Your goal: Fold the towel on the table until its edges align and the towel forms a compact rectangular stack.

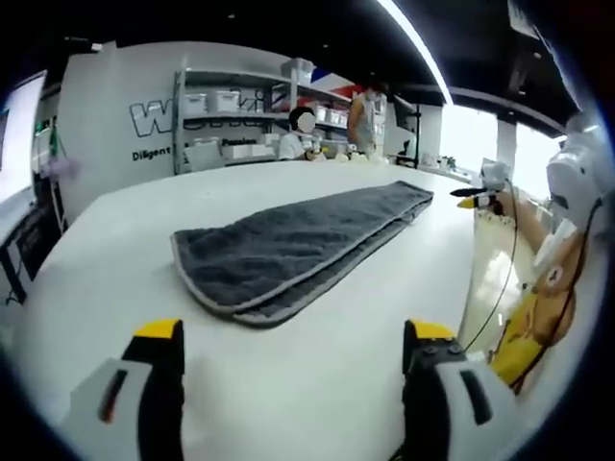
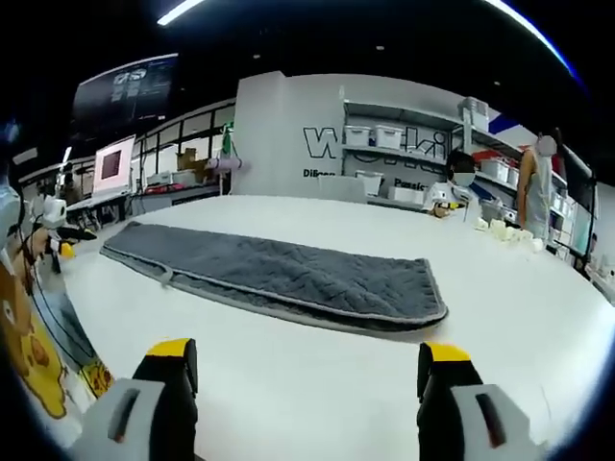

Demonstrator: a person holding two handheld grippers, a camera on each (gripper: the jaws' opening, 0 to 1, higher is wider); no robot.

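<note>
Your white table (image 1: 317, 384) spreads across both views and carries everything else. On it the grey towel (image 1: 298, 245) lies as a long narrow strip, already doubled lengthwise, its pale-edged layers nearly matched along the near side. In the left gripper view it runs from about 8 o'clock near centre up toward 1 o'clock; in the right gripper view the towel (image 2: 288, 274) stretches from 9 o'clock to 4 o'clock just below centre.

Behind the table, at 12 o'clock in the left gripper view, stand shelves with white bins (image 1: 226, 120) against a lettered wall, with two people near them.

Your left gripper (image 1: 293, 360) sits at 6 o'clock, jaws spread wide, yellow tips apart and holding nothing, short of the towel's near end. Your right gripper (image 2: 307, 370) is likewise spread and empty at 6 o'clock, clear of the towel's long edge. That right gripper (image 1: 478, 200) also peeks in at 3 o'clock in the left gripper view.
</note>
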